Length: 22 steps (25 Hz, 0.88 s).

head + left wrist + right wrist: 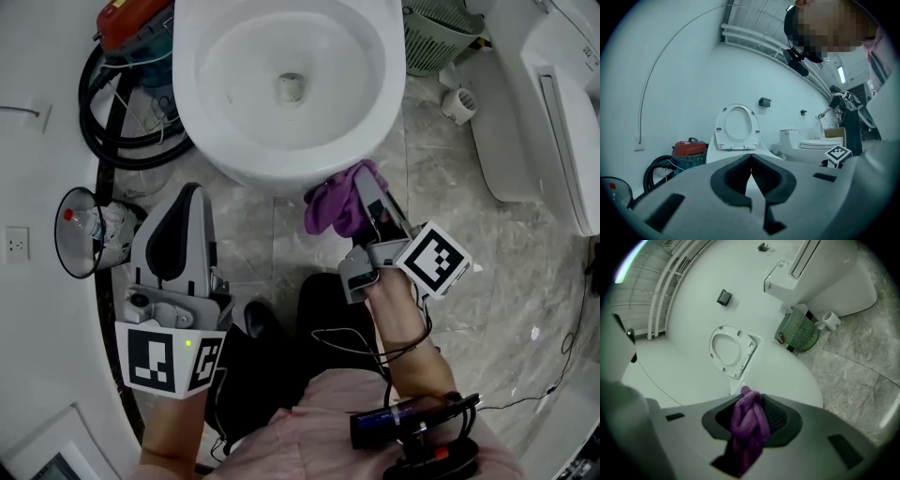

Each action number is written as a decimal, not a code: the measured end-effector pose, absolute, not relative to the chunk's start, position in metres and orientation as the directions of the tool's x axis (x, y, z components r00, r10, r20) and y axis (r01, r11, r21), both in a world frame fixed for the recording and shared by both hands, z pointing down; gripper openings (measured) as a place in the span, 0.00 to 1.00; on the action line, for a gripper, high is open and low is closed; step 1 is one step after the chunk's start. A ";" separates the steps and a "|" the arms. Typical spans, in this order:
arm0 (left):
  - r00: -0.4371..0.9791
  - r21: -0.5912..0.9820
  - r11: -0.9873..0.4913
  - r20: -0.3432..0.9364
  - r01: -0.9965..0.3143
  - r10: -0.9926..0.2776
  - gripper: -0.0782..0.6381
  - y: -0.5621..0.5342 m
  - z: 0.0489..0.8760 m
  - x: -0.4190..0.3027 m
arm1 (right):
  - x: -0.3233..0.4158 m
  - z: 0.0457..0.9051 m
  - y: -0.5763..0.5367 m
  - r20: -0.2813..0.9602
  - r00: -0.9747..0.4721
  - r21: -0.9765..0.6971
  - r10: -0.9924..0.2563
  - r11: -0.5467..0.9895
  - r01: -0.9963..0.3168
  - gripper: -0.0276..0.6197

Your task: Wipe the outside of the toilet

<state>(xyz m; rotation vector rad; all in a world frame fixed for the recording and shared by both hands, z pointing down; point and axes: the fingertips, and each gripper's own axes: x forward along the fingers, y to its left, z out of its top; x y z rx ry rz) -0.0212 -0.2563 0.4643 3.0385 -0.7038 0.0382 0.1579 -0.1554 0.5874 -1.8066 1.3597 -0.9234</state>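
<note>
A white toilet (281, 150) with its seat raised fills the top of the head view; its bowl front curves toward me. My right gripper (349, 192) is shut on a bunched purple cloth (336, 202), which rests against the bowl's lower front right outside. In the right gripper view the cloth (749, 425) hangs between the dark pads against the white bowl (787, 380). My left gripper (187, 202) hangs to the left of the bowl, its jaws shut with nothing between them. In the left gripper view it points level at the toilet (737, 136).
A red vacuum (136, 23) with black hoses (103, 131) lies left of the toilet. A wire bin (94, 232) holding a bottle stands by the curved white wall. A green basket (439, 37), a paper roll (459, 105) and a second toilet (548, 112) are at the right.
</note>
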 end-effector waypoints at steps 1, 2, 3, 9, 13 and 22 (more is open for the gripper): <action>0.898 0.015 -0.898 0.029 -0.439 -0.439 0.12 -0.257 0.464 -0.021 | 0.161 0.588 -0.155 0.135 0.209 -0.843 -0.968 -0.224 -0.489 0.22; 0.898 0.014 -0.899 0.029 -0.439 -0.438 0.12 -0.257 0.465 -0.021 | 0.165 0.588 -0.154 0.136 0.217 -0.839 -0.967 -0.229 -0.494 0.22; 0.899 0.013 -0.899 0.029 -0.438 -0.437 0.12 -0.257 0.465 -0.020 | 0.168 0.588 -0.153 0.137 0.225 -0.835 -0.965 -0.234 -0.499 0.22; 0.903 0.018 -0.903 0.032 -0.429 -0.428 0.12 -0.259 0.470 -0.017 | 0.195 0.591 -0.154 0.126 0.272 -0.792 -0.954 -0.262 -0.551 0.22; 0.903 0.022 -0.903 0.039 -0.428 -0.427 0.12 -0.260 0.473 -0.018 | 0.226 0.619 -0.134 0.275 0.416 -0.791 -0.867 -0.450 -0.415 0.21; 0.894 0.020 -0.895 0.044 -0.446 -0.445 0.12 -0.271 0.473 -0.022 | 0.301 0.601 -0.148 0.140 0.523 -0.749 -0.841 -0.436 -0.499 0.21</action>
